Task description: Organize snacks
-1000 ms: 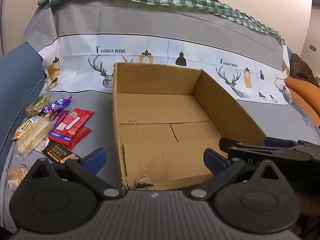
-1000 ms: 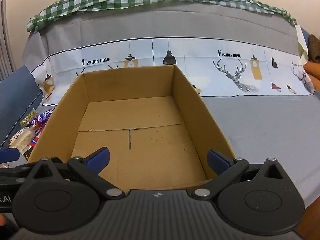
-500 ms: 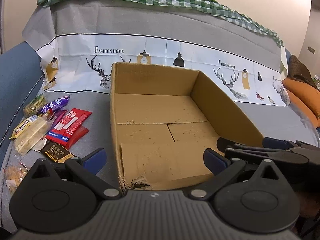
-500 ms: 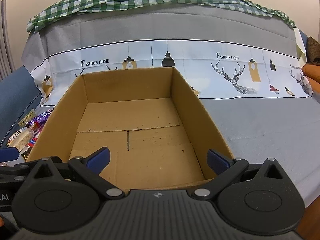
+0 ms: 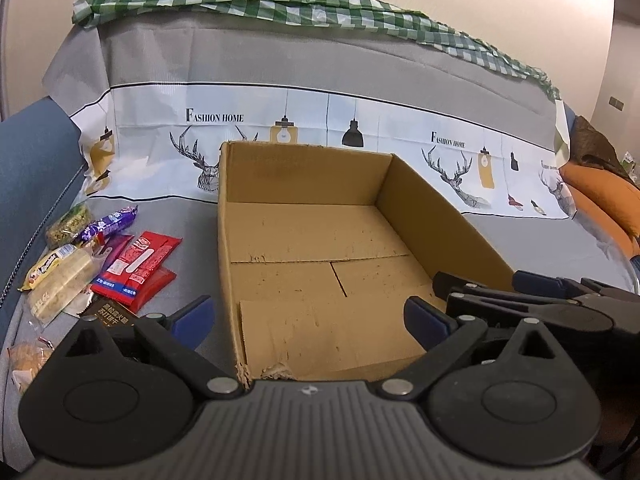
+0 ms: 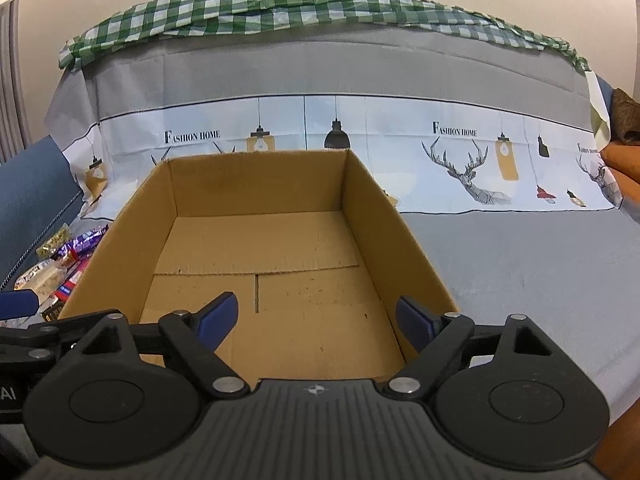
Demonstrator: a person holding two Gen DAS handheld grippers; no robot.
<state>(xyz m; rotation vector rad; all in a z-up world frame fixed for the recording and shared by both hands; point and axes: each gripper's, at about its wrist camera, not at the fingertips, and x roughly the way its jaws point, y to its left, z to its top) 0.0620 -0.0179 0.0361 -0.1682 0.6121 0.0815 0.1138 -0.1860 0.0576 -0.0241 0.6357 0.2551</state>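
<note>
An open, empty cardboard box (image 5: 304,172) (image 6: 256,176) sits on a grey sofa cover. Left of it lies a heap of snack packets: red packets (image 5: 140,268), a purple bar (image 5: 108,222), a pale cracker pack (image 5: 60,276) and a black packet (image 5: 108,314). My left gripper (image 5: 310,318) is open over the box's torn near-left corner, nothing between its blue pads. My right gripper (image 6: 316,318) hangs over the box's near edge; its jaws are closing, with nothing between them. The snack heap (image 6: 60,264) shows at the left edge of the right wrist view. The right gripper (image 5: 532,292) appears at the right of the left wrist view.
The sofa back (image 5: 280,64) carries a grey and white deer-print cover with a green checked cloth (image 6: 280,8) on top. A blue cushion (image 5: 28,160) bounds the left side. Orange cushions (image 5: 600,204) lie at far right. Bare grey cover (image 6: 540,264) stretches right of the box.
The right gripper's blue pads have drawn closer together. Both views have shifted only slightly; the box and snacks lie where they were.
</note>
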